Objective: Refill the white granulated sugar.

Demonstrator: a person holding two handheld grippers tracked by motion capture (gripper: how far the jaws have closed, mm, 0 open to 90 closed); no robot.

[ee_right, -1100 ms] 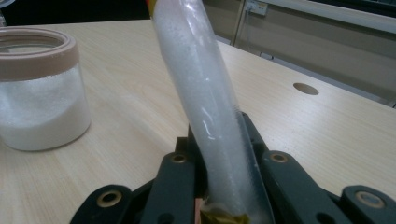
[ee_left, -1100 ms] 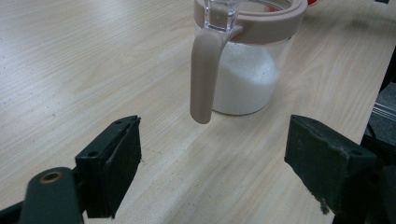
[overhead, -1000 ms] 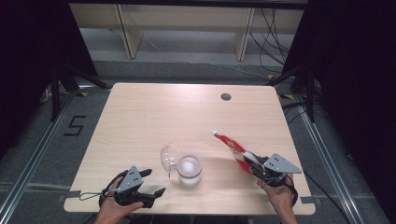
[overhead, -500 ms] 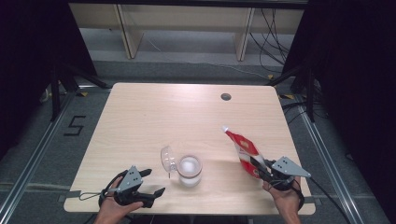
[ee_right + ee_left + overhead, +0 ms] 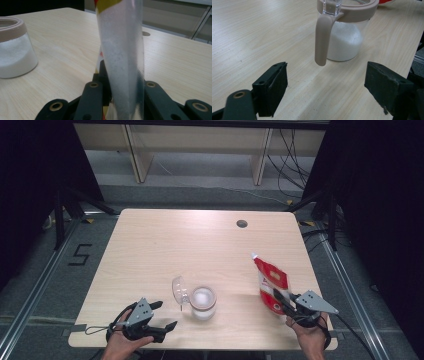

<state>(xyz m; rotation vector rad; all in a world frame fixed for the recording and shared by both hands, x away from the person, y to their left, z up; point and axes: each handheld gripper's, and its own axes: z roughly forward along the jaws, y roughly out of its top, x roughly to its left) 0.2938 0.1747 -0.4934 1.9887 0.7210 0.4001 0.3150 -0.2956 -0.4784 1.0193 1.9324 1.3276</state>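
Note:
A clear jar [image 5: 202,302] with a tan rim holds white powder; its hinged lid [image 5: 179,290] stands open on its left. In the left gripper view the jar [image 5: 345,37] rises just ahead, its tan latch strap [image 5: 322,40] hanging down toward me. My left gripper [image 5: 164,315] rests open at the table's near edge, left of the jar, nothing between its jaws. My right gripper [image 5: 280,301] is shut on the lower part of a red and white bag [image 5: 270,281], which stands nearly upright near the right front of the table. The bag [image 5: 122,55] shows a clear panel with white powder.
The light wooden table [image 5: 200,245] has a round cable hole [image 5: 242,224] at the back right. Floor rails and dark frame legs flank the table. A cable [image 5: 100,327] trails from my left gripper over the near edge.
My right gripper has carried the bag to the right and tipped it from a leftward slant to nearly upright. The left gripper and the jar have stayed put.

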